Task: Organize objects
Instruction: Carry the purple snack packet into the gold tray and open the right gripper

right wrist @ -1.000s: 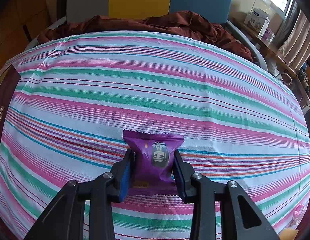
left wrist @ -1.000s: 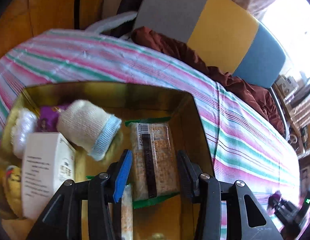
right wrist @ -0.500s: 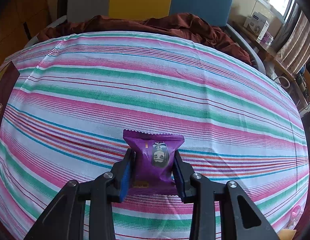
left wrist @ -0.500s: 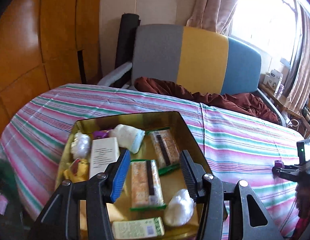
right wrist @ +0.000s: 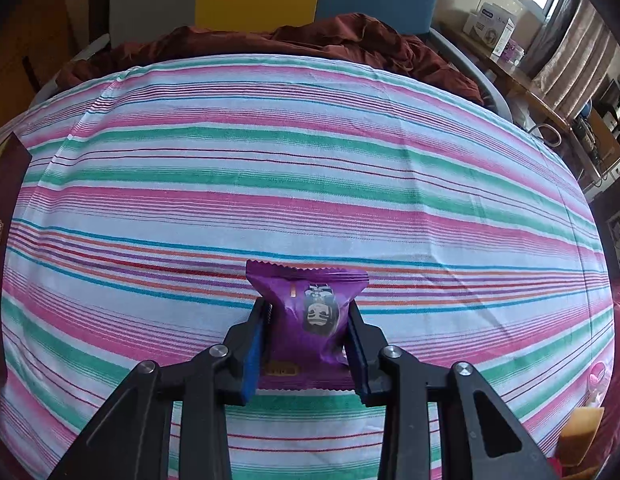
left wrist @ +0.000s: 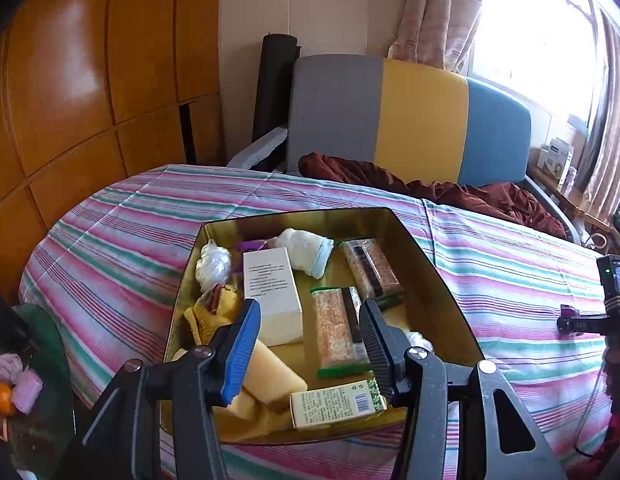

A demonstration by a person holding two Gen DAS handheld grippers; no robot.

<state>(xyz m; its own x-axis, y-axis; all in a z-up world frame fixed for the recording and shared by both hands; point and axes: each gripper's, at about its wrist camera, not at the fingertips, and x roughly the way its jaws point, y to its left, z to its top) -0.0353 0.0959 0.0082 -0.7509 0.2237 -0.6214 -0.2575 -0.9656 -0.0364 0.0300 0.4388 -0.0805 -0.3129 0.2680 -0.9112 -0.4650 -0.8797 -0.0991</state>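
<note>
Glossy gold metal tin (left wrist: 450,296) sits on a woven striped cotton cloth (right wrist: 310,168); inside it, a matt white card box (left wrist: 272,292) and shiny clear-film cracker packs (left wrist: 338,328); beyond the tin, lacquered wood panelling (left wrist: 90,80), glossy

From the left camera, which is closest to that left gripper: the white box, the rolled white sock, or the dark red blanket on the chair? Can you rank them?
1. White box: nearest, in the gold tray, just beyond the left gripper's blue-padded finger.
2. Rolled white sock: farther back, near the tray's far wall.
3. Dark red blanket: farthest, past the striped cloth, on the chair.
</note>
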